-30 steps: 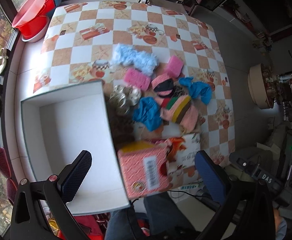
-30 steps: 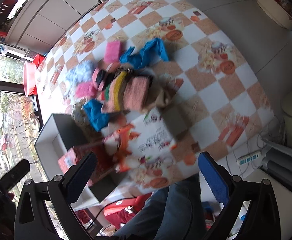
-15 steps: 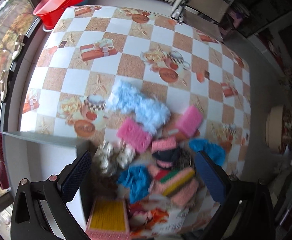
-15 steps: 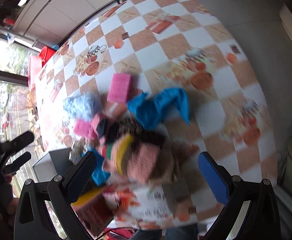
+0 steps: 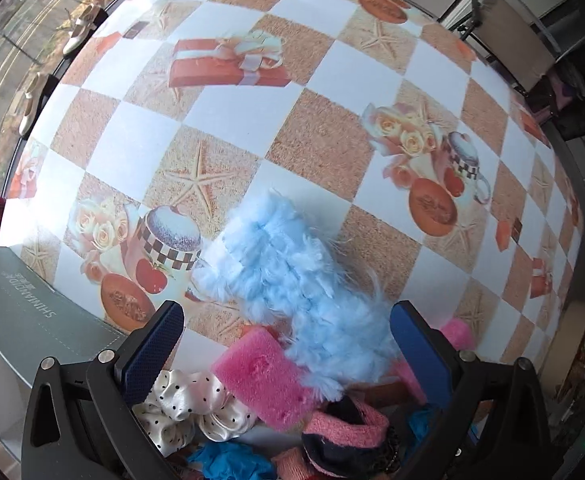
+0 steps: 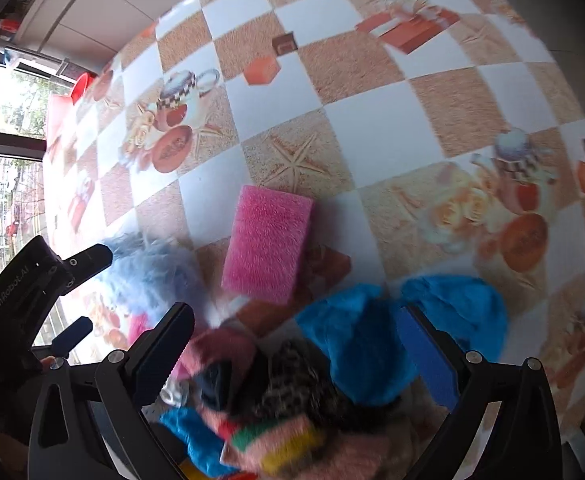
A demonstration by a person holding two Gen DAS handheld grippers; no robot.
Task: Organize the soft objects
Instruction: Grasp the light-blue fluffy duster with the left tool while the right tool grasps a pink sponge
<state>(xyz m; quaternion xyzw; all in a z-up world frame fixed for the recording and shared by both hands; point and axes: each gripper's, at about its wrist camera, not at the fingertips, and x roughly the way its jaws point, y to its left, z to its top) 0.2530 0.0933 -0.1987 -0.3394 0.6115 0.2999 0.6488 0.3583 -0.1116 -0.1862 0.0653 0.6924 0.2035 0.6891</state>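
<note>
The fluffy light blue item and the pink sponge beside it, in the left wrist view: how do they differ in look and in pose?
The fluffy light blue item has long, loose fur and an irregular outline; the pink sponge is a porous block with straight edges. The blue item stretches across the tablecloth, while the sponge lies partly on the pile of other soft things. Both are soft, and neither is gripped.

We look down on a bench (image 5: 228, 128) covered in an orange-and-white checked cloth printed with starfish, roses, cups and gift boxes. Daylight comes through a window (image 6: 0, 92) along its far edge, with trees and buildings outside. A red basin (image 6: 82, 82) stands near that window. Pale cabinet panels (image 6: 104, 4) line the wall behind, and a chair (image 5: 528, 40) stands beyond the bench on a dark floor.
</note>
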